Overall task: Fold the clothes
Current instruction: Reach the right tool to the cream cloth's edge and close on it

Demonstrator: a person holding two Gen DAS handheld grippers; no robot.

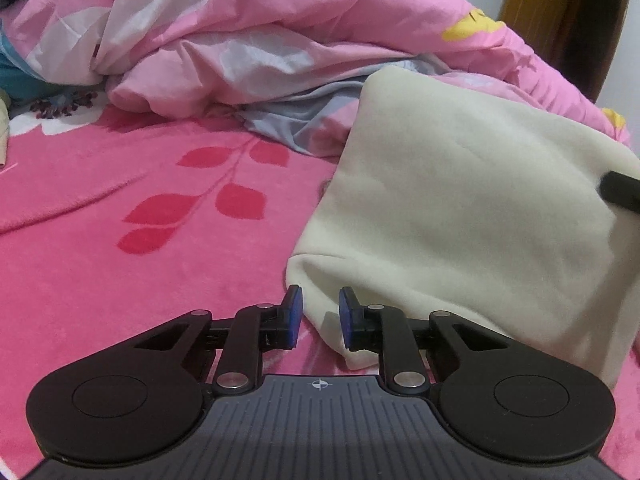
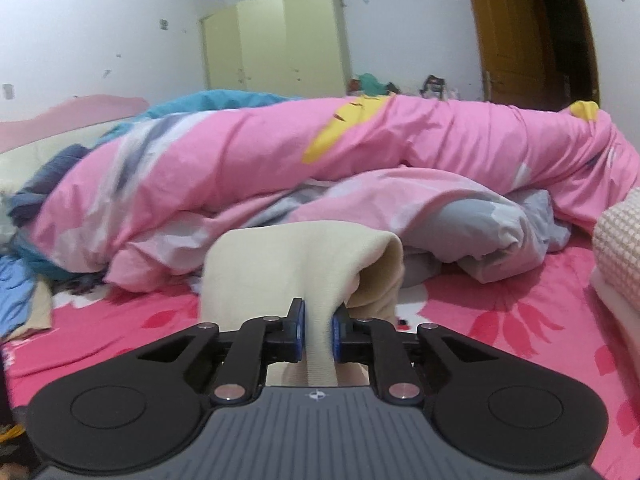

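A cream fleece garment (image 1: pixel 460 208) lies partly lifted on the pink bed. My left gripper (image 1: pixel 319 317) sits low at its near left corner. The jaws stand a narrow gap apart, the cloth's edge lies against the right pad (image 1: pixel 345 316), and pink sheet shows beside the left pad. A black part of the other gripper (image 1: pixel 620 190) touches the garment's right edge. In the right wrist view my right gripper (image 2: pixel 319 332) is shut on a fold of the cream garment (image 2: pixel 296 264), which rises from between the pads and drapes away in a hump.
A rumpled pink and grey duvet (image 1: pixel 248 40) is piled across the back of the bed. The pink flowered sheet (image 1: pixel 120 280) stretches to the left. Blue clothes (image 2: pixel 16 292) lie at far left, a cream waffle-knit cloth (image 2: pixel 620 240) at right. A wardrobe (image 2: pixel 280 44) and a wooden door (image 2: pixel 512 32) stand behind.
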